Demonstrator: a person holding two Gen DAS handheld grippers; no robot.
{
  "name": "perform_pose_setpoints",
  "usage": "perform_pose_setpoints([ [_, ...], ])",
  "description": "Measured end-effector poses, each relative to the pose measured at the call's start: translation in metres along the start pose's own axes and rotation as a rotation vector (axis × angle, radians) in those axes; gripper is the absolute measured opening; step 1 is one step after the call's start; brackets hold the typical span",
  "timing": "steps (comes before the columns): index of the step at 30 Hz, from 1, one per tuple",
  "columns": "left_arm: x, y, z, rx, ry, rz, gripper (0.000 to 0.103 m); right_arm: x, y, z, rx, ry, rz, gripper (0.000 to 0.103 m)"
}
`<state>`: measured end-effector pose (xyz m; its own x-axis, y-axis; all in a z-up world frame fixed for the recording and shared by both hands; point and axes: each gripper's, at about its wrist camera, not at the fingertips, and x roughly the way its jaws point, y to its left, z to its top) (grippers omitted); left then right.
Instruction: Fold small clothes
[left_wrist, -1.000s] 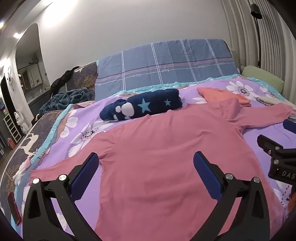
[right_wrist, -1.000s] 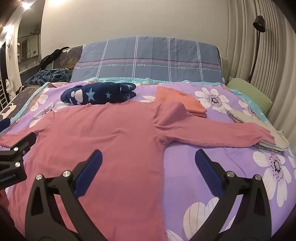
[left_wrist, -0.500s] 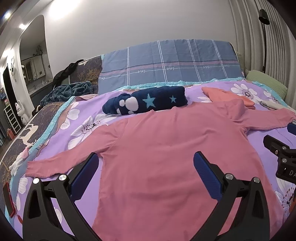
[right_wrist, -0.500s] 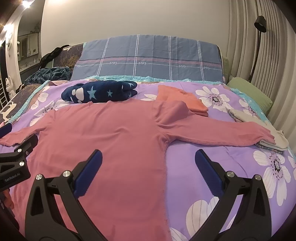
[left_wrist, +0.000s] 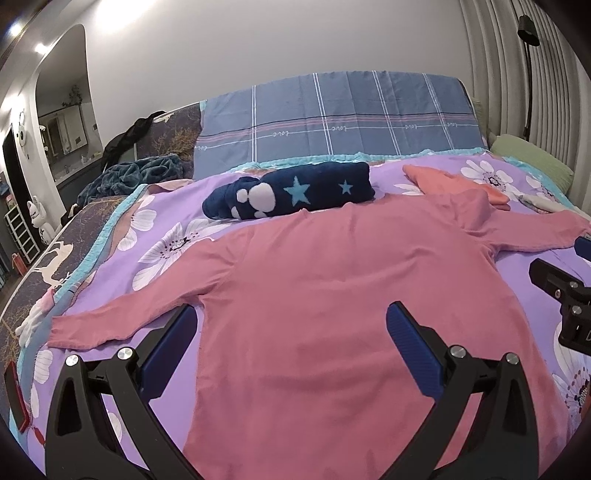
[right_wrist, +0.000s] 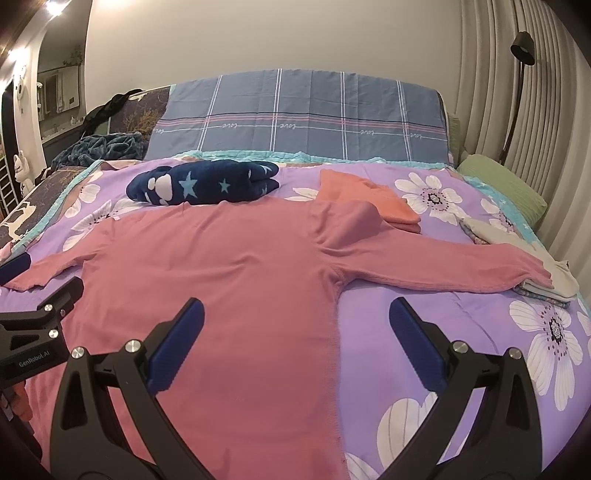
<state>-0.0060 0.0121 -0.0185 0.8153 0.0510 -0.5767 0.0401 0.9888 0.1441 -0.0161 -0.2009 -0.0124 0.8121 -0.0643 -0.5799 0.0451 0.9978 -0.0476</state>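
A pink long-sleeved top (left_wrist: 332, 295) lies spread flat on the bed, both sleeves stretched out sideways; it also shows in the right wrist view (right_wrist: 221, 266). My left gripper (left_wrist: 291, 332) is open and empty, held above the top's lower left part. My right gripper (right_wrist: 295, 325) is open and empty, held above the top's right side seam. Each gripper shows at the edge of the other's view: the right gripper (left_wrist: 561, 295) and the left gripper (right_wrist: 37, 325).
The bed has a purple flowered cover (right_wrist: 480, 332). A folded navy star blanket (left_wrist: 291, 195) and a folded orange garment (right_wrist: 365, 199) lie beyond the top. Folded pale clothes (right_wrist: 517, 258) lie at the right sleeve end. A blue plaid pillow (right_wrist: 295, 118) stands behind. A red object (left_wrist: 14, 398) lies at the bed's left edge.
Both views have shifted slightly, showing a bit more of the left sleeve and the bed. The top has not moved and both grippers stay open.
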Motion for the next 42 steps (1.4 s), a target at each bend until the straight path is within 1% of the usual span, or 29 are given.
perform_pose_setpoints([
  [6, 0.0028, 0.0009, -0.0009, -0.011, 0.008, -0.021, 0.102, 0.0005, -0.0003, 0.0000, 0.001, 0.003, -0.002, 0.101],
  [12, 0.0039, -0.0009, -0.0030, -0.001, 0.011, -0.035, 0.102, 0.0008, 0.0003, 0.0006, 0.004, 0.006, -0.003, 0.101],
  [42, 0.0041, -0.0014, -0.0050, 0.009, 0.002, -0.043, 0.102, 0.0050, 0.0064, -0.0030, -0.008, 0.010, 0.000, 0.101],
])
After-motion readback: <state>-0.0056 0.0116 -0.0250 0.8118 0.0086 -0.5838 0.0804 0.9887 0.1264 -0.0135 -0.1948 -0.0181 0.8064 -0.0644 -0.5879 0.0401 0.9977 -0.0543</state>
